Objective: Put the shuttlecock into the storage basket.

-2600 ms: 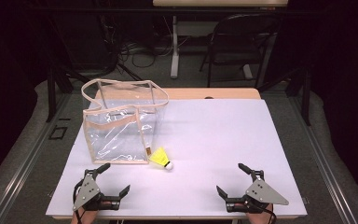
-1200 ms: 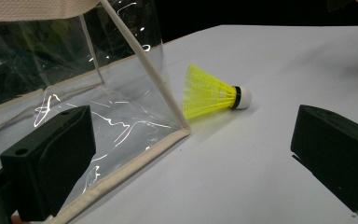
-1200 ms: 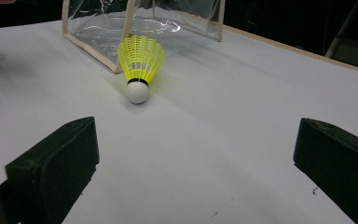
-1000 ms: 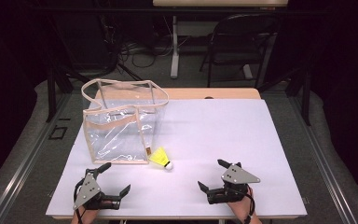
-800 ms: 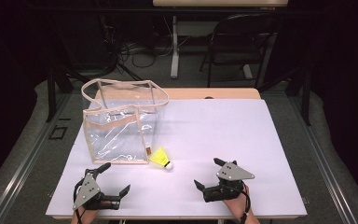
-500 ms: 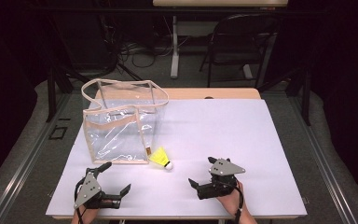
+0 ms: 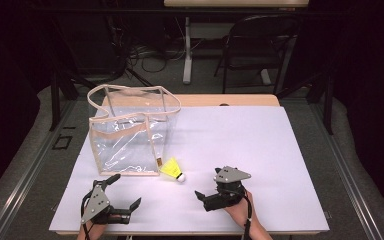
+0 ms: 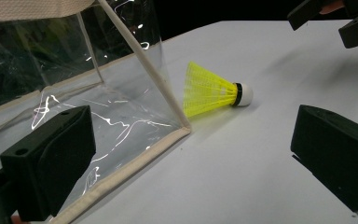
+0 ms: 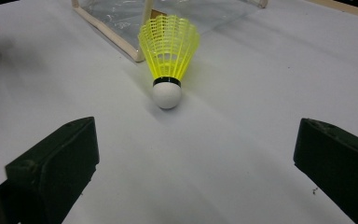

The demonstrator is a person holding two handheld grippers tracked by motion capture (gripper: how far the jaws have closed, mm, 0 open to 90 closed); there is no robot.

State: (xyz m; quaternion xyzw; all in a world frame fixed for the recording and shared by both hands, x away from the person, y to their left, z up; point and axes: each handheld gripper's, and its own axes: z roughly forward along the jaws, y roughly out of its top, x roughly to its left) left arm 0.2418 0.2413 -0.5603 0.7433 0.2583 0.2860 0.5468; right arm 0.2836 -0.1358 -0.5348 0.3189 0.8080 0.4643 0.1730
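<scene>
A yellow shuttlecock [image 7: 172,169] with a white cork lies on its side on the white table top [image 7: 260,140], just off the front right corner of a clear plastic bag [image 7: 130,132] with beige trim. My right gripper [image 7: 208,184] is open a short way to the right of the shuttlecock, with its jaws pointing at it. In the right gripper view the cork [image 9: 167,95] faces the open gripper [image 9: 196,149], ahead of the jaws and not between them. My left gripper [image 7: 126,190] rests open in front of the bag. Its view shows the shuttlecock [image 8: 212,89] beyond its open jaws.
The bag stands upright at the left of the table with its mouth open upward, and its corner [image 8: 182,128] lies close ahead of the left gripper [image 8: 193,140]. The right gripper [image 8: 335,21] shows at the top right of the left gripper view. A dark chair [image 7: 260,45] stands behind the table.
My right gripper has moved left along the front of the table toward the shuttlecock. The left gripper, the bag and the shuttlecock have stayed put.
</scene>
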